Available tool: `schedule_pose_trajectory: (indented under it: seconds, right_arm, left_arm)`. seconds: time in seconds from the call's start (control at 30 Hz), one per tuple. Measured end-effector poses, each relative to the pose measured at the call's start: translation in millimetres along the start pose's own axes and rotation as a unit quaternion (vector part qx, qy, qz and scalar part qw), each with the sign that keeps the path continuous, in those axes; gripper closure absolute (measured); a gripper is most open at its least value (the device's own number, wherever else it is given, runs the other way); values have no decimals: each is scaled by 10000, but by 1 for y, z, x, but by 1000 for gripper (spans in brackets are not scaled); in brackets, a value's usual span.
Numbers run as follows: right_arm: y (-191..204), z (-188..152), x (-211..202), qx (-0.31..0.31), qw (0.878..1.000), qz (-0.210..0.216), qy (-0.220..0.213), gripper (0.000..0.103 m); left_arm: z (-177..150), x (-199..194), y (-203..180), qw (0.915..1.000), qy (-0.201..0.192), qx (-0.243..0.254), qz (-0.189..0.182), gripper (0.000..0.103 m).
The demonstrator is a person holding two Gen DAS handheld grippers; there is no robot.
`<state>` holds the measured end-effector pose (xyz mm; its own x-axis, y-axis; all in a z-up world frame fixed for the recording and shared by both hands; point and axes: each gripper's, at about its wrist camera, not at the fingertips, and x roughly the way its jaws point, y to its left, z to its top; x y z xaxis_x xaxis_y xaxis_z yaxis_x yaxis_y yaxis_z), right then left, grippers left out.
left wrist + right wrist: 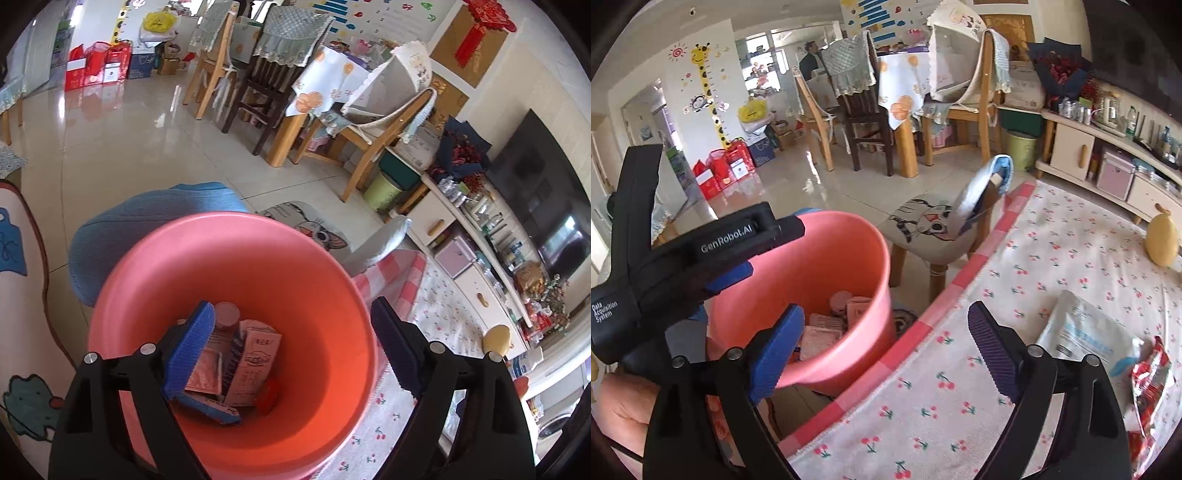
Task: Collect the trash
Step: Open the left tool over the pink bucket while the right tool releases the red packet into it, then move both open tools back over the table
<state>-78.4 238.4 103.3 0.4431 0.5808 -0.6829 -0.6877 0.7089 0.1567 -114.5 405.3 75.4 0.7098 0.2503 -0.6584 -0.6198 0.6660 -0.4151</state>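
Note:
A pink plastic bucket (236, 258) fills the left wrist view, with several cartons and wrappers (243, 354) lying at its bottom. My left gripper (295, 343) hangs open over the bucket's mouth with nothing between its fingers. In the right wrist view the same bucket (816, 251) stands at the left beside a table with a cherry-print cloth (1015, 295). My right gripper (886, 343) is open and empty, between the bucket's rim and the cloth's edge. The left gripper's black body (683, 266) shows above the bucket. A white pouch (1082, 332) and a red wrapper (1148, 373) lie on the cloth at right.
A small stool with a cat cushion (927, 225) stands behind the bucket. A blue cushion (147, 229) lies on its far side. Dining chairs and a table (280, 92) stand further back, a low TV cabinet (491, 258) runs along the right wall, and a yellow plush toy (1161, 236) sits on the cloth.

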Motion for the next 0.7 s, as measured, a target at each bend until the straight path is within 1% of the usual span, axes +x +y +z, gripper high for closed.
schedule_pose_trajectory:
  seconds: [0.17,0.43,0.53,0.6,0.7]
  right_arm:
    - [-9,-7,-15,-25,9996,-270,-41,10]
    - [-30,-29,-43,-24,9978,-643,-130,9]
    - [-36,-37,-55,-36,9967,-780,-216,9]
    - [-39,-44,-64,-62,9959,-849,-293,8]
    - [-44,-51,-78,-67,9945,-967,-394,8]
  left_arm:
    - [-9,-3,-18,9992,-124,293,-232,13]
    - [-19,-6,-37,9975,-204,385,-555,13]
    - [-24,-7,-43,9969,-160,440,-638,12]
    - [-27,-8,-49,9966,-118,526,-619,10]
    - [-34,-8,-58,9959,50,691,-573,10]
